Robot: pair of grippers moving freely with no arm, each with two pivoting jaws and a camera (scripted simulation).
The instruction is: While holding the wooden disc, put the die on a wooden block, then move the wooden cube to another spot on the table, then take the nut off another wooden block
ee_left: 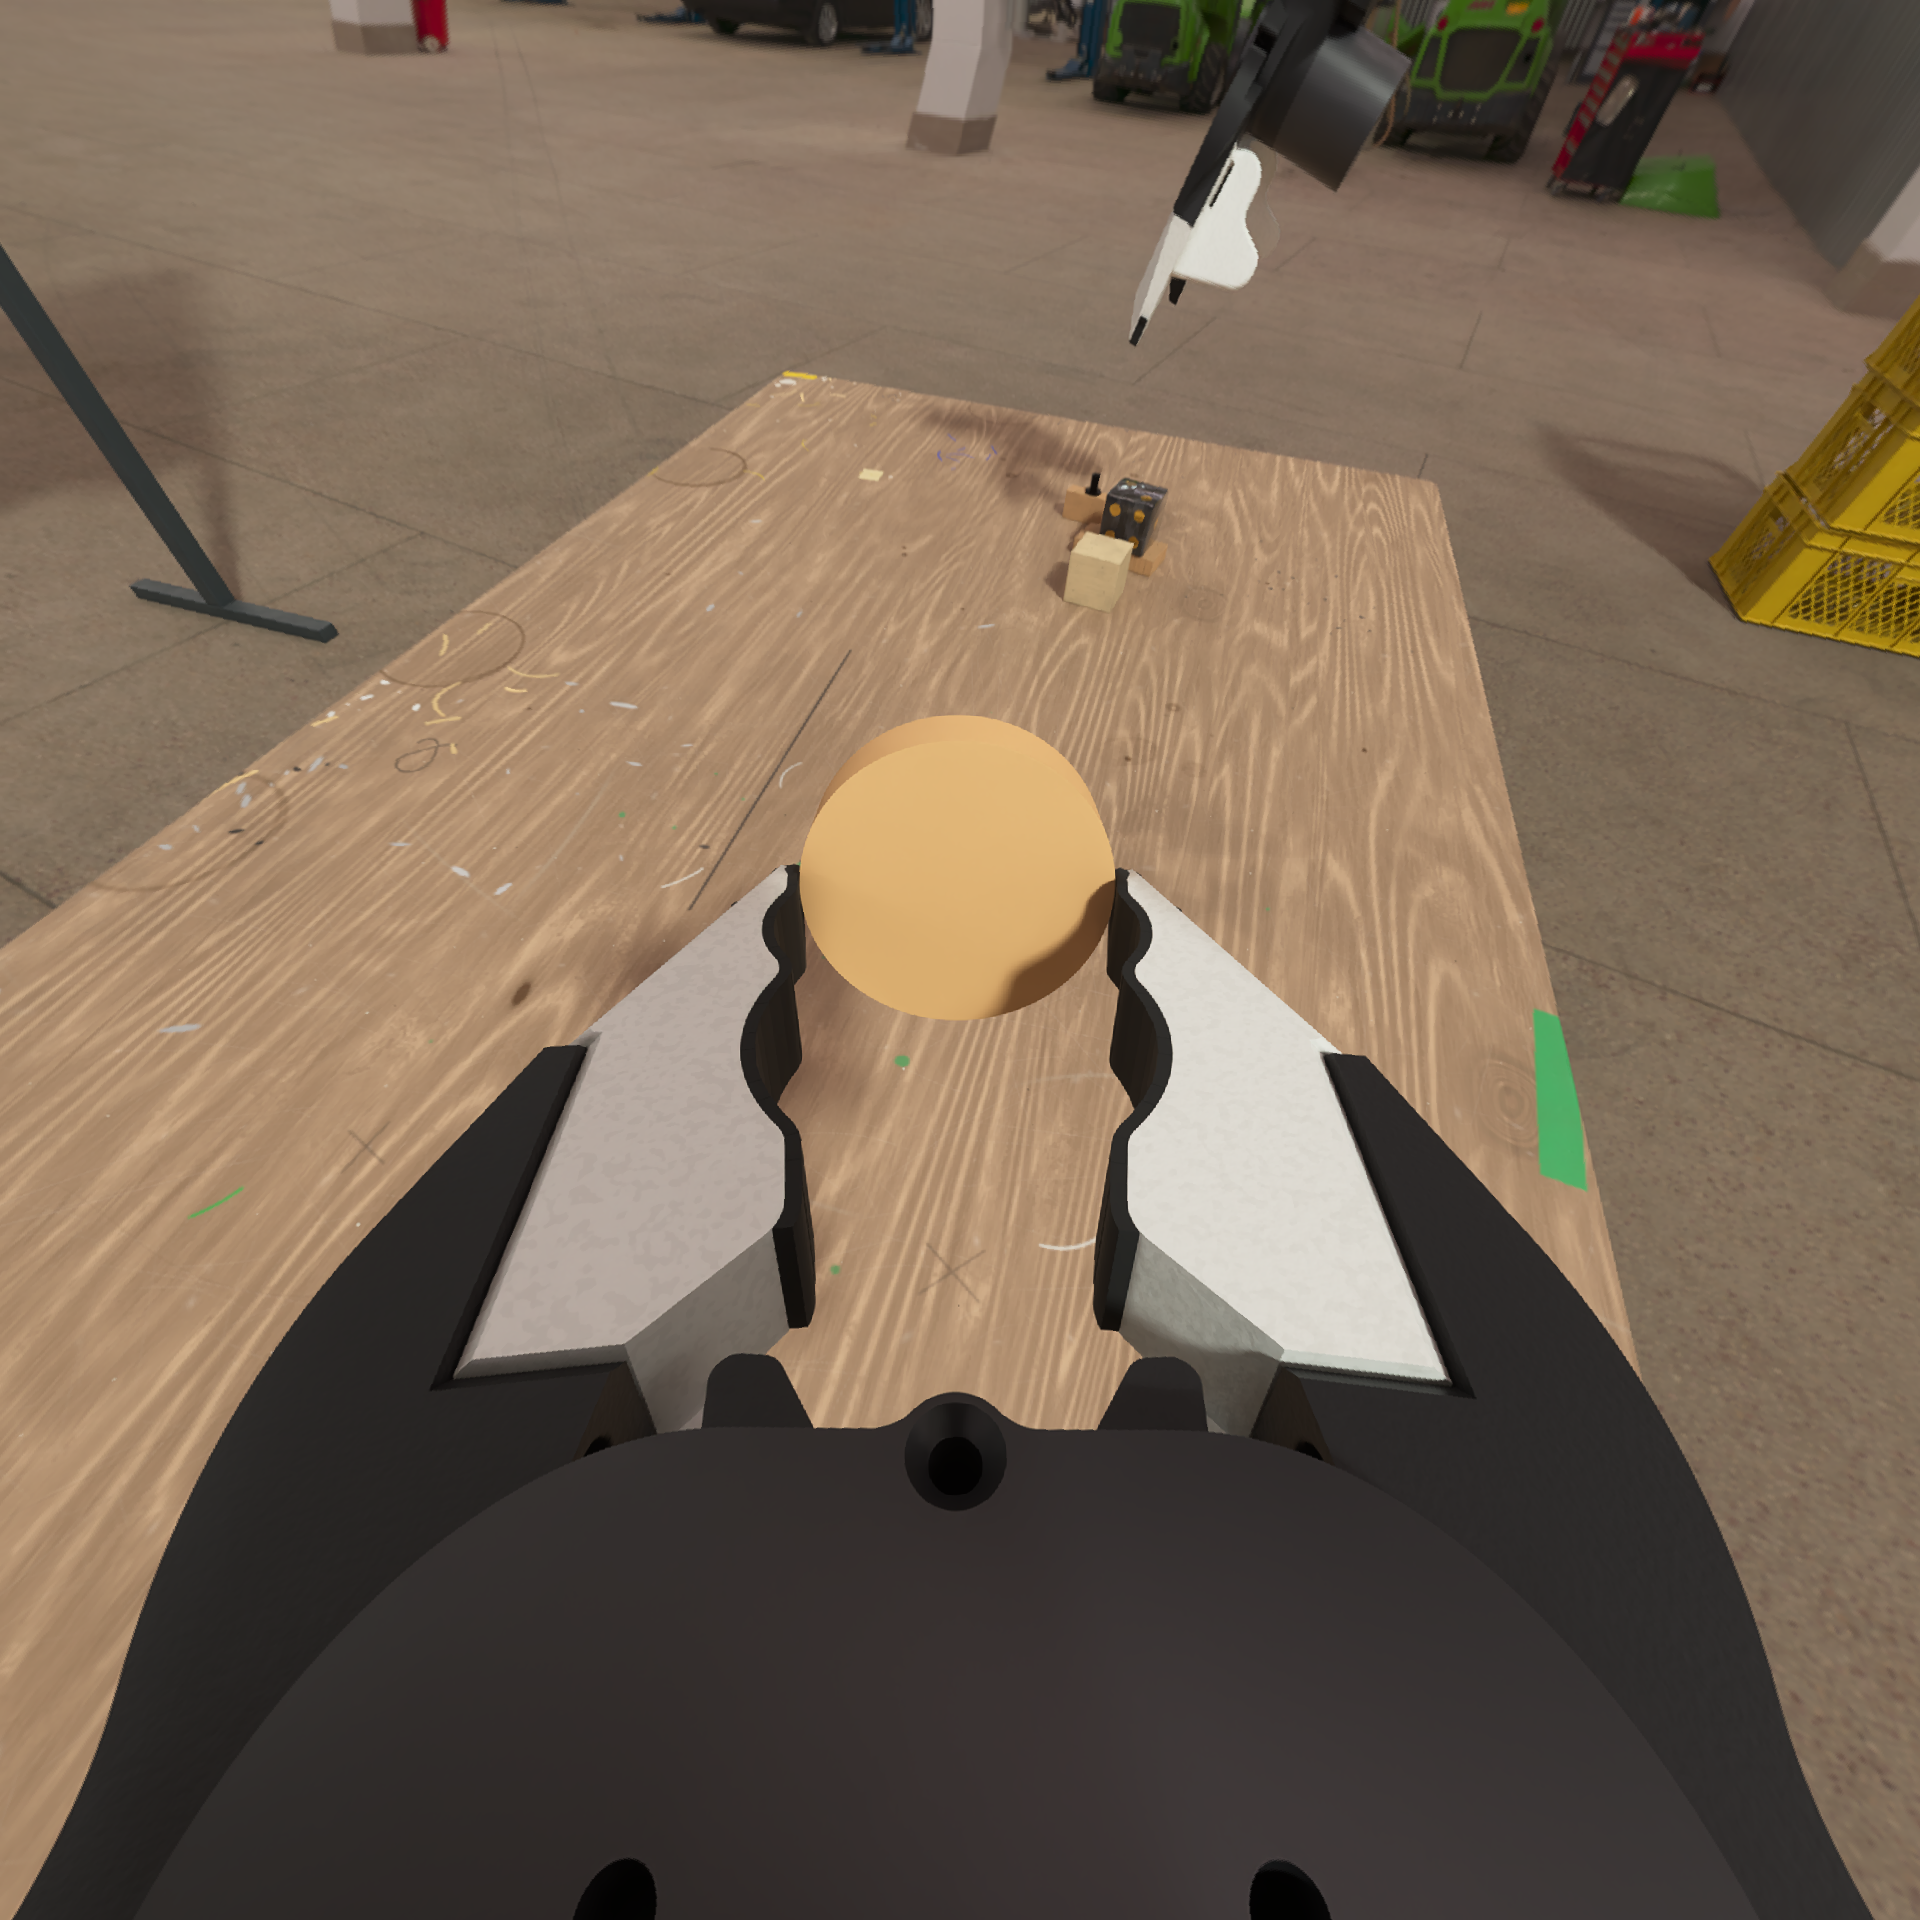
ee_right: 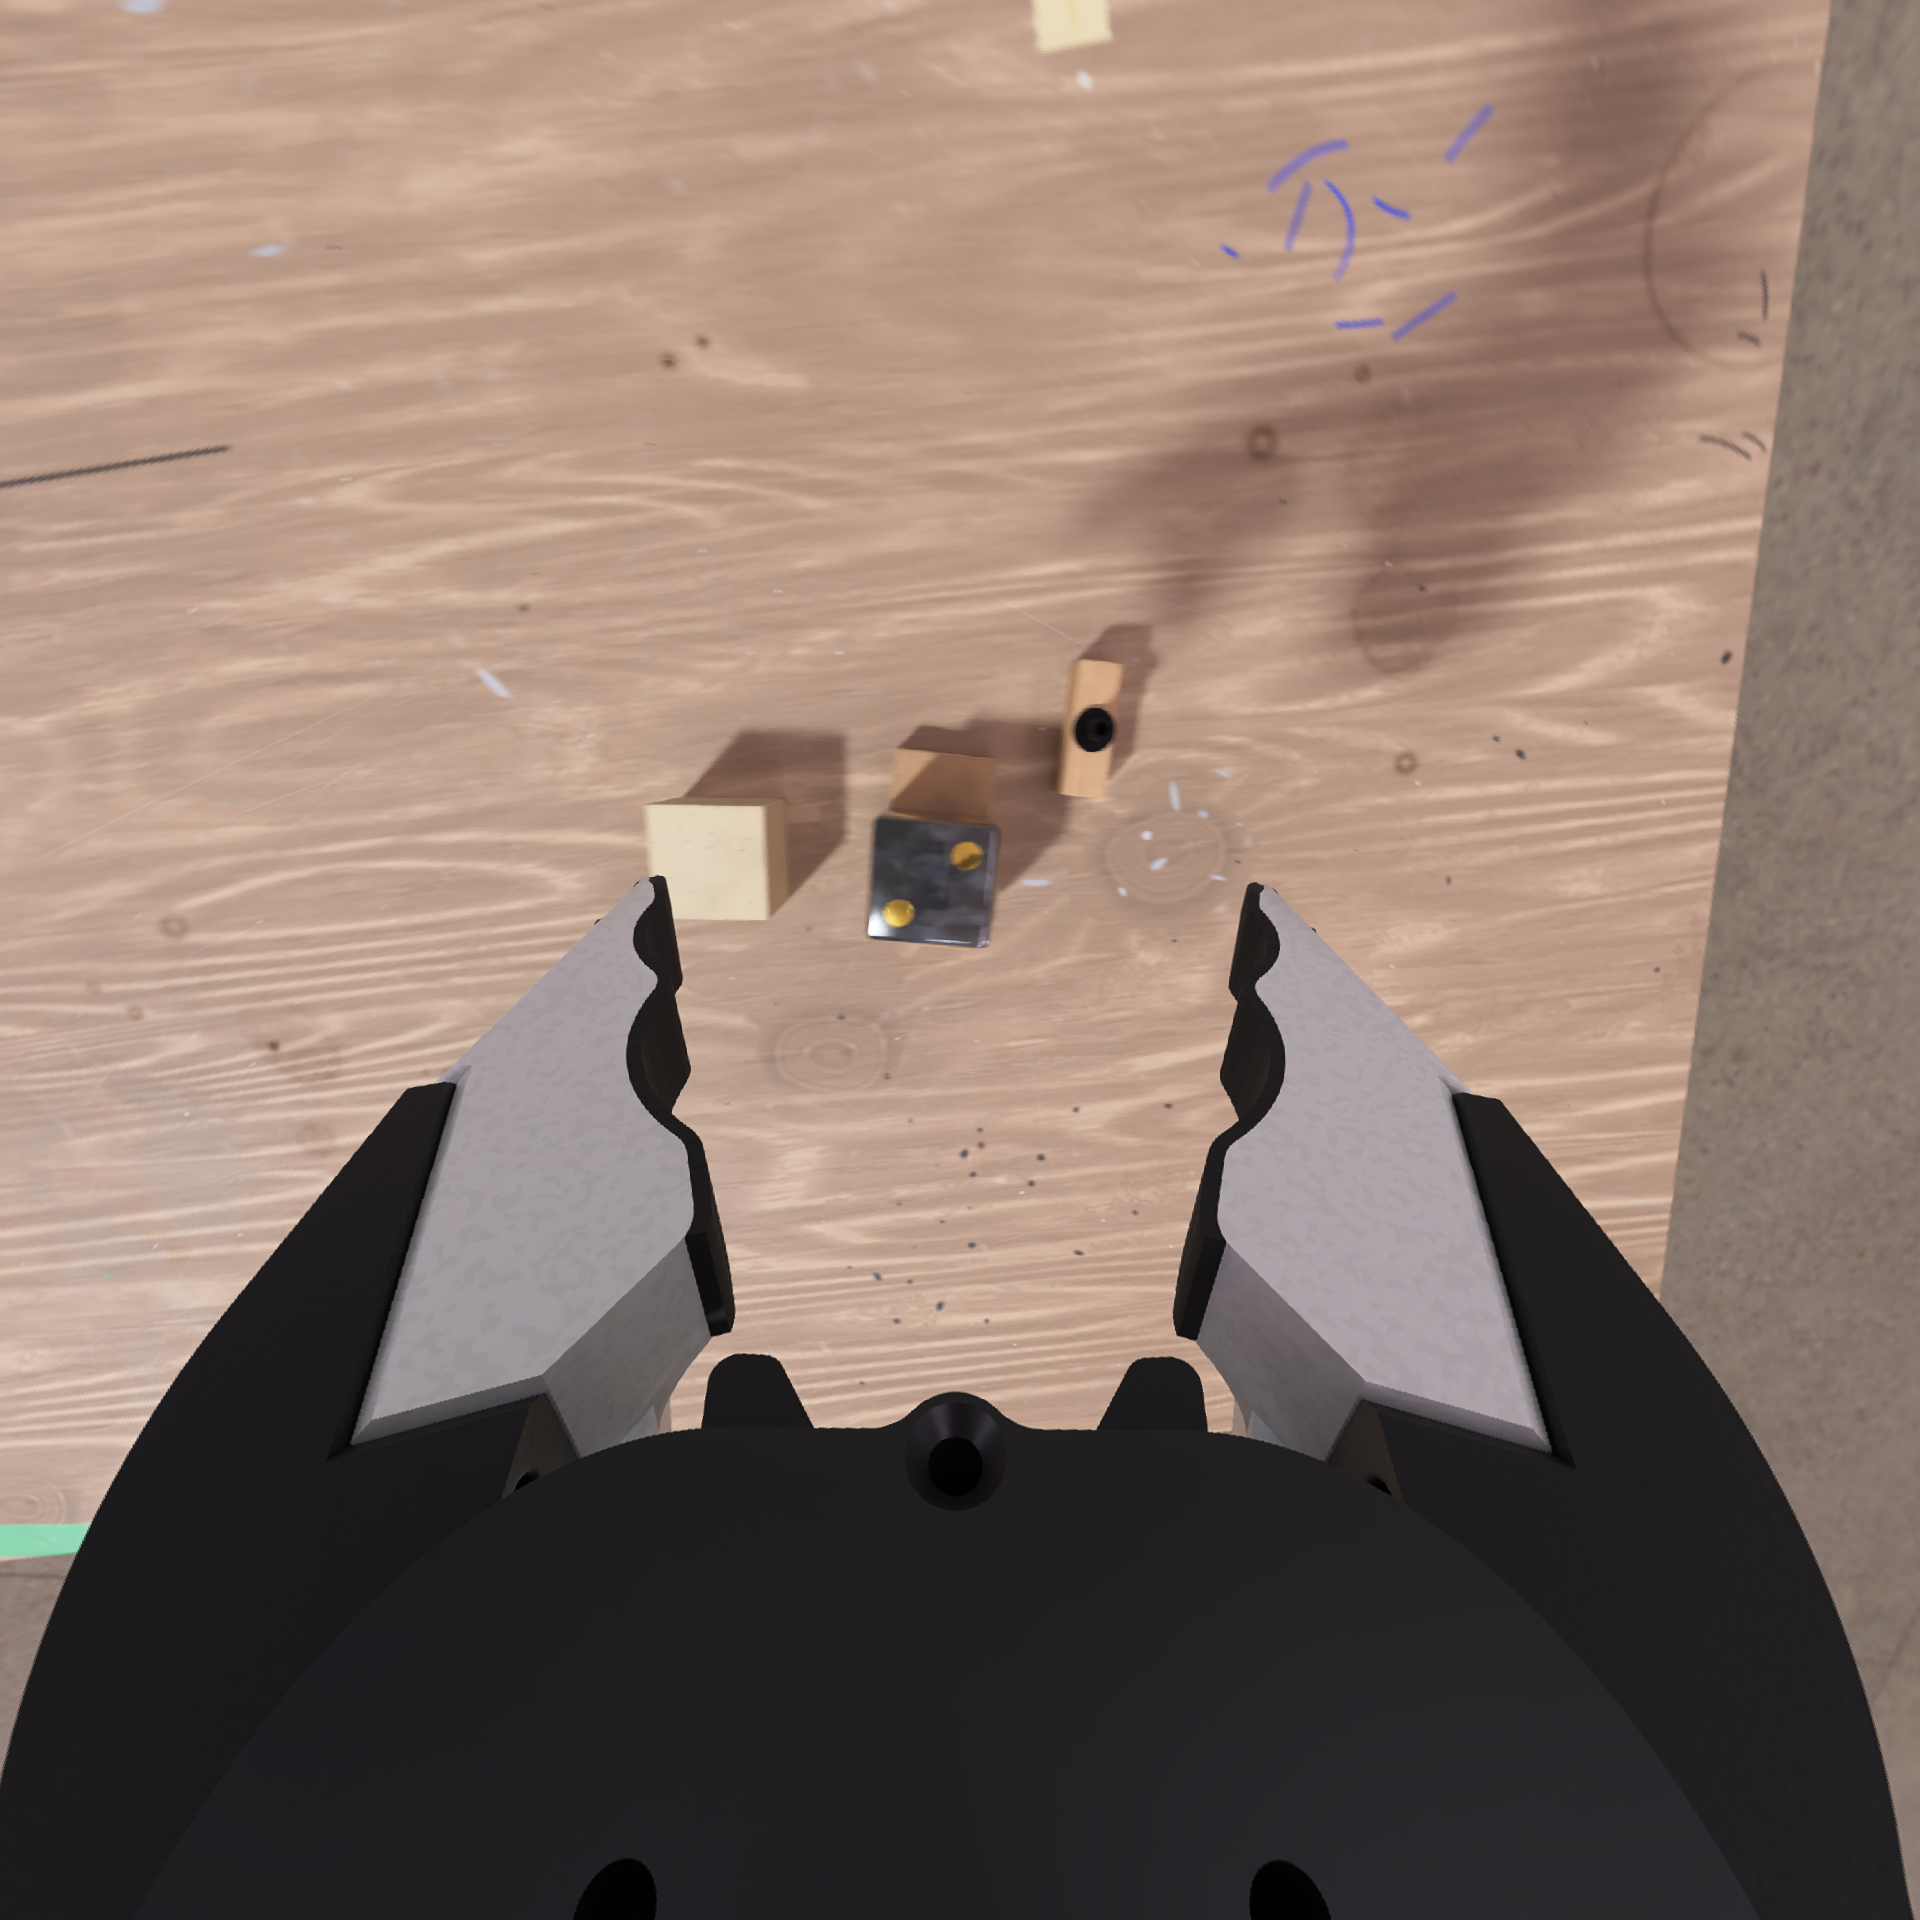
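The left gripper (ee_left: 956,883) grips the wooden disc (ee_left: 954,873) by its rim, both fingertips pressed to its sides, the flat face turned toward the camera and lifted clear of the table (ee_left: 312,1039). Below and ahead of it the plywood runs bare for a long stretch, marked only with scratches, paint flecks and a strip of green tape (ee_left: 1558,1101) at the right-hand edge.

The right gripper (ee_right: 954,894) hangs high over the far end of the table, fingers spread wide with nothing between them. Bare board lies under it, and the table's edge runs down the right side of its view, with floor past it.

Straight below its fingertips sit the small pieces, close together: one pale wooden cube (ee_right: 715,858), one dark die (ee_right: 933,881) with gold pips, and two tan wooden blocks. The die rests on the nearer wooden block (ee_right: 943,774), covering most of it so only one end shows. The other wooden block (ee_right: 1089,727) stands just beside, apart from the die, and carries one black nut (ee_right: 1093,727) on top. The cube stands alone on the board just left of the die, its lower corner almost meeting the left fingertip in that view.

From the left wrist view this cluster is small and far off; the blocks are largely hidden behind cube and die. Beyond the table stand yellow crates (ee_left: 1839,520), cut off at the frame edge.
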